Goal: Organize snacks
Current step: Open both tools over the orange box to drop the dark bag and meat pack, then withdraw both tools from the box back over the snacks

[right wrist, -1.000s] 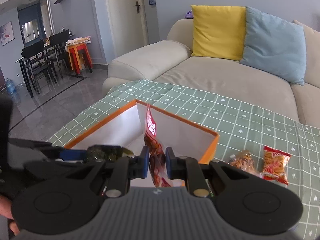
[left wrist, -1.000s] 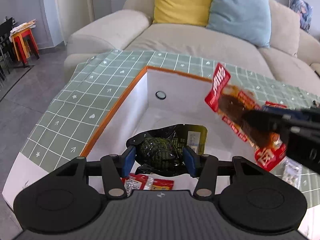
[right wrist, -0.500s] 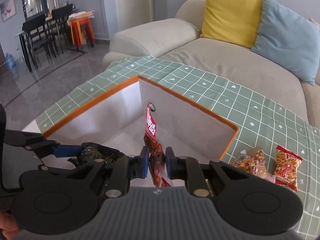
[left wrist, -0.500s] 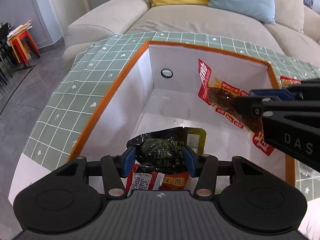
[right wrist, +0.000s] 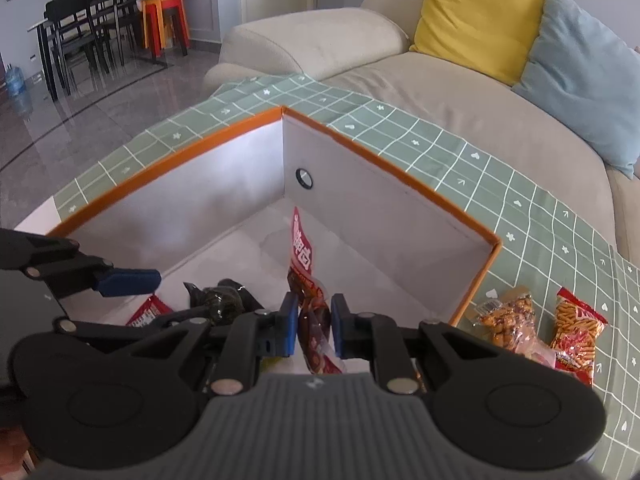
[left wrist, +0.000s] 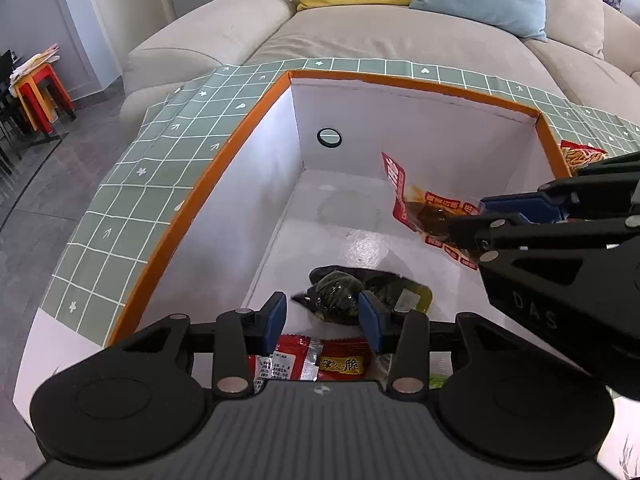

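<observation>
The left gripper (left wrist: 322,316) is hanging with jaws spread apart, gripping nothing. The right gripper (right wrist: 314,330) is reaching in beside it, jaws clamped.

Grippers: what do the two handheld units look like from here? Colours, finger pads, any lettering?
Both look alike: matte black bodies with ribbed grey tops, two round black discs and silver pivot rivets. The left gripper and right gripper have blue pads on black fingers. The right one's side reads "DAS". No cables show.
</observation>
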Demonstrator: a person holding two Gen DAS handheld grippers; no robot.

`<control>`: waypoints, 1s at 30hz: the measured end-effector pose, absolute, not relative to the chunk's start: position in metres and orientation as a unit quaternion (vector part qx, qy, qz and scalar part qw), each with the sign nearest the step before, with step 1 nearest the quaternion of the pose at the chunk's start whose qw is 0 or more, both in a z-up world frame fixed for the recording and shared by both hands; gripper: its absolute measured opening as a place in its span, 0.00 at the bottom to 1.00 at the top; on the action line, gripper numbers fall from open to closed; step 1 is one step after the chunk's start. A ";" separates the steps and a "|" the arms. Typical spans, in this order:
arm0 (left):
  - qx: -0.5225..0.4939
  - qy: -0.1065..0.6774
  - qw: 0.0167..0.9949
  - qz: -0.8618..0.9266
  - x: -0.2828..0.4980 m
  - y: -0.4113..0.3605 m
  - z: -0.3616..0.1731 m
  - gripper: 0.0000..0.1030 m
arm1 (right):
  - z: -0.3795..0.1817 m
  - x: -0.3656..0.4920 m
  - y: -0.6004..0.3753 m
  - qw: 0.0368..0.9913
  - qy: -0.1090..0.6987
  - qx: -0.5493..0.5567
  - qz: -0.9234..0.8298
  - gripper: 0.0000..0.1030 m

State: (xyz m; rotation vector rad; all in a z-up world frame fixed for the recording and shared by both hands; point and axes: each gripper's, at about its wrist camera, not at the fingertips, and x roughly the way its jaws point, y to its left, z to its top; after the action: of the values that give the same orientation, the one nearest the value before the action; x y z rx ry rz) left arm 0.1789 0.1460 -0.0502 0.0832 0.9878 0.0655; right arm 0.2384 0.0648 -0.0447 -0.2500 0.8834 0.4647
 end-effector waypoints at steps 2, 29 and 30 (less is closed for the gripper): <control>0.038 0.471 0.881 0.031 0.179 0.146 -0.049 0.49 | -0.046 0.238 0.065 0.870 0.424 -0.124 0.219 0.13; 0.050 0.445 0.893 0.035 0.159 0.137 -0.015 0.71 | -0.010 0.215 0.030 0.903 0.381 -0.088 0.179 0.57; 0.050 0.444 0.894 0.034 0.158 0.135 -0.013 0.71 | -0.007 0.213 0.026 0.905 0.378 -0.083 0.175 0.59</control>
State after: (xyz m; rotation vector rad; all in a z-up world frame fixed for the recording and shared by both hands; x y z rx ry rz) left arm 0.1579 0.1352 -0.0130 0.1043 0.9198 0.0702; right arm 0.2127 0.0258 -0.0071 -0.1713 0.7807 0.3613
